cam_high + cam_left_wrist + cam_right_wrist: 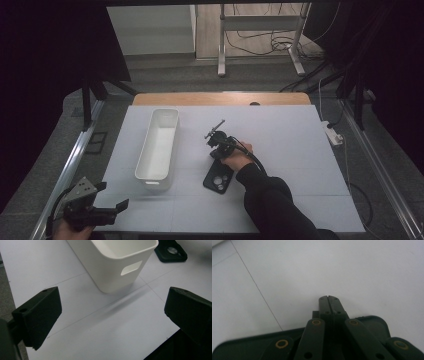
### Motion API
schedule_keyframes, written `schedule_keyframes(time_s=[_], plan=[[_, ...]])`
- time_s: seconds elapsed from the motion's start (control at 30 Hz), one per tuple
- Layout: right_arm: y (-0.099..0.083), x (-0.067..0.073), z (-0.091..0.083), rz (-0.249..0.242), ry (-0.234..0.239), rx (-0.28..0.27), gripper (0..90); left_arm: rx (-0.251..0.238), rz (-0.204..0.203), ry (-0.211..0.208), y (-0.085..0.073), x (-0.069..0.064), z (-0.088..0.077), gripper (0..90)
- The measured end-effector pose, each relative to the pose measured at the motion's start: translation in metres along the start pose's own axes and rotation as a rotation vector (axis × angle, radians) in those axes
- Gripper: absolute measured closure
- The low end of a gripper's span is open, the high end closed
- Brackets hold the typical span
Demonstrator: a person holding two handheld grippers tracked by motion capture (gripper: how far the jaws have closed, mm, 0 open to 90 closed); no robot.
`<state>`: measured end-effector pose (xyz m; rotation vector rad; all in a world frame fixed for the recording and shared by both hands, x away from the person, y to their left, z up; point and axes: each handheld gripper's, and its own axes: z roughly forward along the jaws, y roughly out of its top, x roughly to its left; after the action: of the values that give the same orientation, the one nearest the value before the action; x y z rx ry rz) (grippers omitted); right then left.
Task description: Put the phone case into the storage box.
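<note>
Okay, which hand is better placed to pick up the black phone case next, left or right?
Right. The right gripper sits just beyond the phone case, with its hand over the case's far end, jaws shut. The left gripper rests open at the table's near left corner, with the white bin between it and the case.

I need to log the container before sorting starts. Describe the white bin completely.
The white plastic rectangular bin is long and narrow, with rounded corners, a rolled rim and a slot handle cut into its near end wall. It stands upright and looks empty, resting on the pale table left of the black phone case, with nothing else touching it.
</note>
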<state>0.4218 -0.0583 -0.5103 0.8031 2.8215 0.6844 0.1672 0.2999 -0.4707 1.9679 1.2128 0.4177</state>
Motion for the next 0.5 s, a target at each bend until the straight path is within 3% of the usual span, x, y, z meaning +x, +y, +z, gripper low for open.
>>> schedule_keyframes(time_s=[0.27,0.5], plan=[[-0.018,-0.012,-0.009,0.028,0.028,-0.013,89.5,0.001,0.002,-0.002,0.000,0.000,0.000,2.0],[-0.033,-0.019,-0.019,0.057,0.009,-0.006,89.6,0.000,0.004,-0.005,0.000,0.000,0.000,2.0]])
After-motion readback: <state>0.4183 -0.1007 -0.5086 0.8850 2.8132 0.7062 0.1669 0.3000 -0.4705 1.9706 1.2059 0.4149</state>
